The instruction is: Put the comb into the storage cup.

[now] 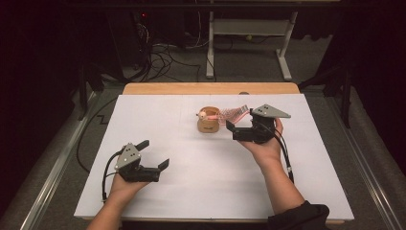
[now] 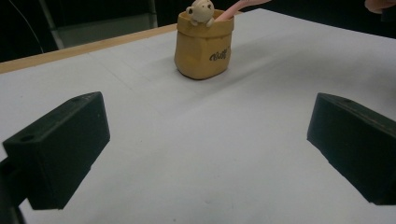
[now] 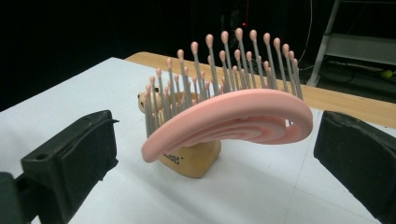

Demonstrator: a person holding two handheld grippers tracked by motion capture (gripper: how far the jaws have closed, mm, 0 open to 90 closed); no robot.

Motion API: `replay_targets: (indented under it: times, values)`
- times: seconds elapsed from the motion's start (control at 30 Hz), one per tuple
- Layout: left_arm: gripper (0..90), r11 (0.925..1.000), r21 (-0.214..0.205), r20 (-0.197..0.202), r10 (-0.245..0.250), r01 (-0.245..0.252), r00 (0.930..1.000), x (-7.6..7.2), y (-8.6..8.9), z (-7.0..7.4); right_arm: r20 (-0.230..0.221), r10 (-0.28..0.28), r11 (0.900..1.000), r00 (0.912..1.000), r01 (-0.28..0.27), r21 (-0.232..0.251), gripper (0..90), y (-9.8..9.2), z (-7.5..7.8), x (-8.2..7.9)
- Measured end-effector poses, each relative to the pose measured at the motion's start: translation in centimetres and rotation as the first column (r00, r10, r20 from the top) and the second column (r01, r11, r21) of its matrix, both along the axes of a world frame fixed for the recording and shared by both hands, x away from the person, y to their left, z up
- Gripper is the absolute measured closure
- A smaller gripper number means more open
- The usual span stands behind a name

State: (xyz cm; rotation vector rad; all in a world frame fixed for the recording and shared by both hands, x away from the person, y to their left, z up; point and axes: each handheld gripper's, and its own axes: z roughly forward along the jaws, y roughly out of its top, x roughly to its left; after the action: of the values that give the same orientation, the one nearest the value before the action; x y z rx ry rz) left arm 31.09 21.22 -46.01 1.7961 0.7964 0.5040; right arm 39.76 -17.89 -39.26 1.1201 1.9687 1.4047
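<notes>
A tan bag-shaped holder (image 1: 208, 122) (image 2: 203, 46) (image 3: 191, 161) with a small bear figure (image 2: 201, 11) on its rim stands upright at the middle back of the white board. A pink hairbrush (image 1: 234, 114) (image 3: 233, 119) sticks out of it and leans to the right, its grey bristles pointing up. My right gripper (image 1: 237, 122) (image 3: 217, 140) is just right of the holder, open, with the brush head between its jaws and gaps on both sides. My left gripper (image 1: 154, 153) (image 2: 205, 126) rests open near the front left, holding nothing and aimed toward the holder.
The white board (image 1: 191, 191) covers a wooden table whose edge (image 1: 210, 88) shows at the back. Beyond it are a grey desk frame (image 1: 249, 28) and loose cables (image 1: 163, 57) on the floor. Metal rails run along both sides of the table.
</notes>
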Motion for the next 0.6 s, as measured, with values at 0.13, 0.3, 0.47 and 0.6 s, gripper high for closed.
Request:
replay_targets:
  times: [0.13, 0.3, 0.47, 0.6]
  values:
    - [0.0, 0.9999, -0.006, -0.003, 0.009, -0.009, 1.0, 0.1, 0.2, 0.0, 0.012, 0.005, 1.0, 0.9999, -0.005, 0.0, 0.4, -0.1, 0.1, -0.6]
    - [0.0, 0.9998, -0.015, -0.002, 0.011, -0.011, 0.9999, 0.1, 0.2, 0.0, 0.015, 0.015, 0.9999, 0.9998, -0.015, -0.006, 0.4, -0.6, -0.6, -1.6]
    - [0.0, 0.9999, -0.015, -0.009, 0.006, -0.007, 0.9999, 0.1, 0.2, -0.1, -0.019, 0.022, 0.9993, 0.9996, -0.022, -0.031, 0.4, -1.2, -2.7, -2.2]
    - [0.0, 0.9998, -0.019, -0.015, 0.011, -0.011, 0.9998, 0.2, 0.2, -0.1, -0.067, 0.016, 0.9985, 0.9976, -0.02, -0.051, 0.4, -1.6, -4.7, -2.4]
